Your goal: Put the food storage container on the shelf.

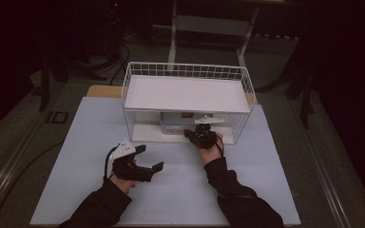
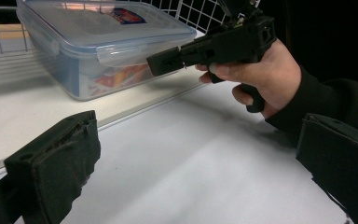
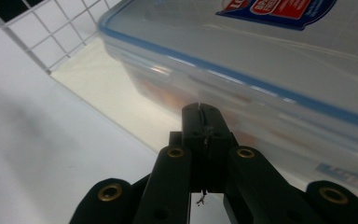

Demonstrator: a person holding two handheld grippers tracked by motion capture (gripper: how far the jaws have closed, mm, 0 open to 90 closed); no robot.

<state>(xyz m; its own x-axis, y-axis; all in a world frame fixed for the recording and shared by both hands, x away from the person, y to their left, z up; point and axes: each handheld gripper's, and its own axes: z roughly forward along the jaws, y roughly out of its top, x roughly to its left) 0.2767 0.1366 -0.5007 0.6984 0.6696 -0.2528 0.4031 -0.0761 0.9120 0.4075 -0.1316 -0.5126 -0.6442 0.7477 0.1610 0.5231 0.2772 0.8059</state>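
1. A clear plastic box (image 2: 98, 46) with a blue-edged lid and a red and blue label is seen on the white lower shelf of a white wire rack (image 1: 187, 71), under the rack's white upper shelf.
2. The rack is placed at the far middle of a white table (image 1: 100, 137), with its open front turned toward the person.
3. The right gripper (image 1: 193, 133) is held at the open front of the rack, its tips pointed at the box's near side.
4. In the right gripper view, its jaws are seen pressed together with nothing between them, and the closed tips (image 3: 204, 122) are just beside the box's wall (image 3: 261, 107); whether they touch it cannot be told.
5. In the left gripper view, the right gripper (image 2: 168, 60) is seen held by a hand (image 2: 265, 79), with its tip close to the box's lid latch.
6. The left gripper (image 1: 149, 159) is held over the table in front of the rack, well apart from the box.
7. Its jaws are spread wide, and nothing is held between them; only bare tabletop is seen in the gap.
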